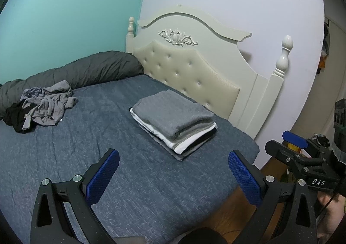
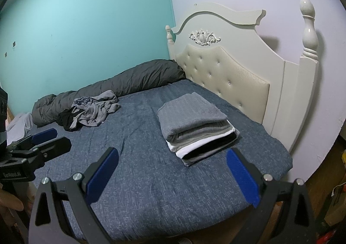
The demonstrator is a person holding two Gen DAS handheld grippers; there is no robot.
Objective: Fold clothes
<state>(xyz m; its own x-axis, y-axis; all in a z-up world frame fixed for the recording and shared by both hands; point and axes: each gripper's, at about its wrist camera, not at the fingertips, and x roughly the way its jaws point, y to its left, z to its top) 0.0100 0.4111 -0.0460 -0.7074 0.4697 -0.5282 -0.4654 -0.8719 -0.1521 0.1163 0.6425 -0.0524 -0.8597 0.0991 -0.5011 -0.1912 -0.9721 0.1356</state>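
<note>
A neat stack of folded grey, white and black garments (image 1: 174,121) sits mid-frame on the blue woven bedspread (image 1: 64,157). A crumpled heap of grey and black clothes (image 1: 43,109) at centre left remains unfolded. Left gripper (image 1: 173,179) and right gripper (image 2: 173,176) both hover spread wide and empty; the task looks mostly done.

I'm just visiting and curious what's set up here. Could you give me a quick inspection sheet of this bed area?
Surface: bed with blue cover, mostly bare.
Job's things: folded stack near the headboard; unfolded pile of grey and black clothes at the far side.
Clutter: rolled dark duvet along the teal wall.
Grippers: left tool open, empty, above the bed; right tool open, empty, facing the stack.
Cables: thin dark cable by the hand at the left view's right edge.
Surroundings: teal and pale walls, wooden floor, blurred items at the right edge.
</note>
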